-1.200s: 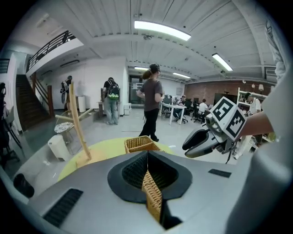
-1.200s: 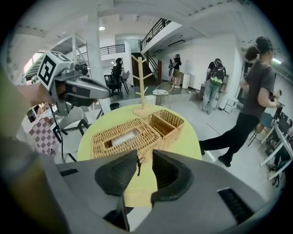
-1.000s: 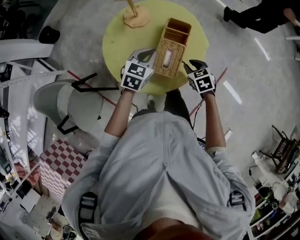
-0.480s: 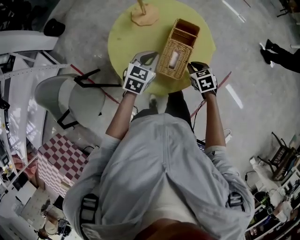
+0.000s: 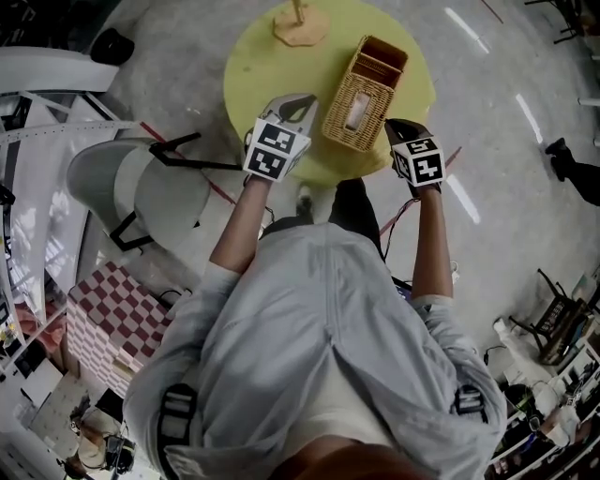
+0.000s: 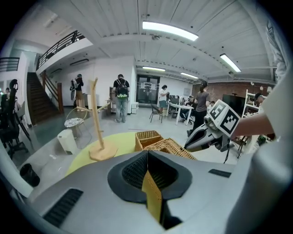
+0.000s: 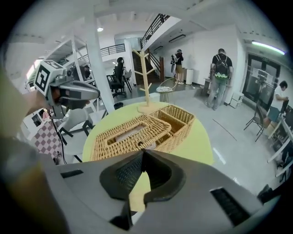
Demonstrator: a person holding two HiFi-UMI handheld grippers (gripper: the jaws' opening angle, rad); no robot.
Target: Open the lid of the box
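A long wicker box [image 5: 364, 92] lies on the round yellow table [image 5: 262, 56]. Its woven lid [image 7: 130, 132] with a slot is down, and an open compartment [image 7: 176, 115] sits at the far end. My left gripper [image 5: 292, 105] hovers just left of the box's near end, its jaws together and empty [image 6: 147, 153]. My right gripper [image 5: 400, 128] is just right of the near end. Its jaws are closing, with the tips meeting and nothing between them [image 7: 143, 152]. Neither gripper touches the box.
A wooden branch-shaped stand [image 5: 300, 23] is on the far side of the table. A grey chair [image 5: 141, 192] is to the left and a checkered stool [image 5: 117, 319] is behind it. Several people stand far off in the hall [image 6: 121, 98].
The right gripper's jaws have closed from wide open. Both grippers stay on either side of the box's near end. The head view has shifted a little.
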